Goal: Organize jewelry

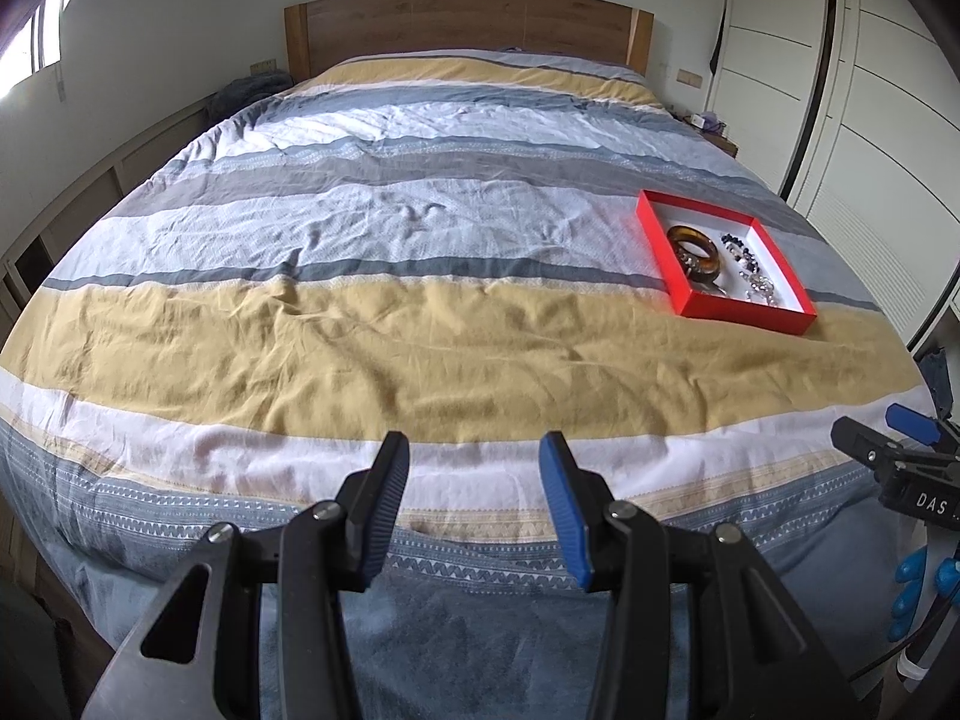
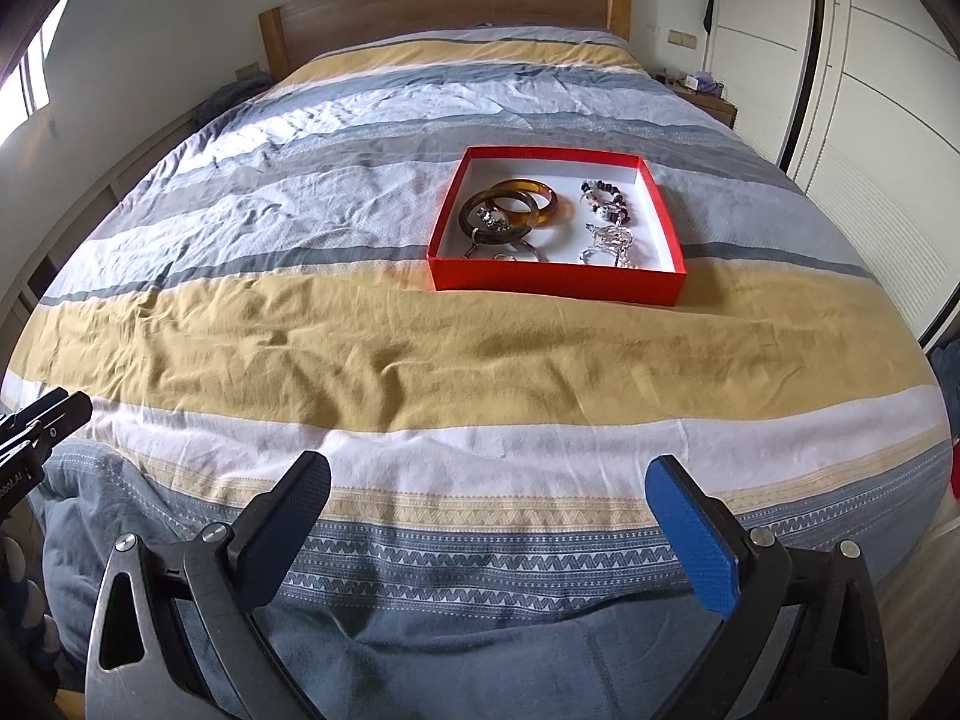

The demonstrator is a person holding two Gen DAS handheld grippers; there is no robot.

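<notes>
A red tray with a white inside (image 2: pixel 555 285) (image 1: pixel 657 240) lies on the striped bed. In it are an amber bangle (image 2: pixel 543 199) (image 1: pixel 699 249) overlapping a darker brown bangle (image 2: pixel 474 207), a dark beaded bracelet (image 2: pixel 606 201) (image 1: pixel 741 252) and silver chain pieces (image 2: pixel 609 243) (image 1: pixel 762 288). My left gripper (image 1: pixel 474 450) is open and empty over the bed's near edge, far left of the tray. My right gripper (image 2: pixel 489 471) is wide open and empty, well short of the tray; it also shows in the left wrist view (image 1: pixel 870 432).
The striped quilt (image 2: pixel 360 348) covers the whole bed, wrinkled. A wooden headboard (image 2: pixel 444 6) stands at the far end. White wardrobe doors (image 2: pixel 870 90) line the right side, with a nightstand (image 2: pixel 711 105) beside the bed.
</notes>
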